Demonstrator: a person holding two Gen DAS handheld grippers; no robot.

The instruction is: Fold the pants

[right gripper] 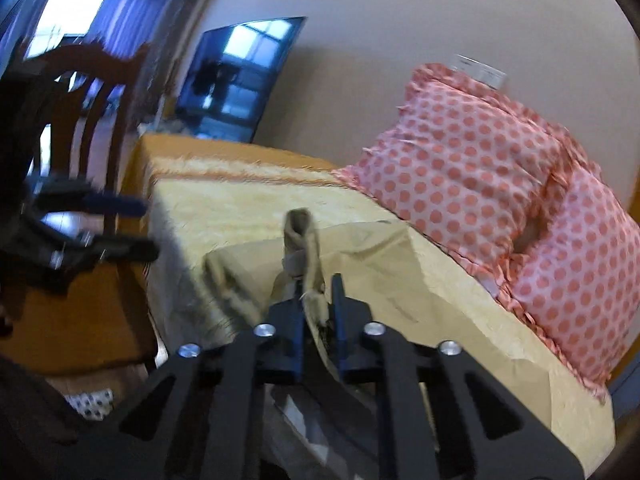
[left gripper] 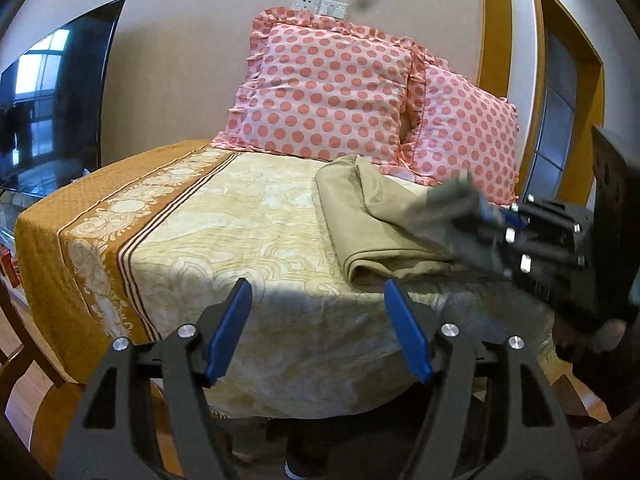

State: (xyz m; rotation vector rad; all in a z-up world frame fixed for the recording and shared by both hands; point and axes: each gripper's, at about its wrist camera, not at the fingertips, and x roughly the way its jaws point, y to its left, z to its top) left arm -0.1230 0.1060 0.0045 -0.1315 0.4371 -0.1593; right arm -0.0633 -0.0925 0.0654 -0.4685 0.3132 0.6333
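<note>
Khaki pants lie folded in a bundle on the bed's patterned cover, near the pillows. My left gripper is open and empty, in front of the bundle at the bed's near edge. My right gripper is shut on a bunched edge of the pants and lifts it off the cover. It shows blurred at the right in the left wrist view. The left gripper shows at the far left in the right wrist view.
Two pink polka-dot pillows lean on the wall behind the pants. A dark TV screen stands left of the bed. A wooden chair is at the left. A door frame is at the right.
</note>
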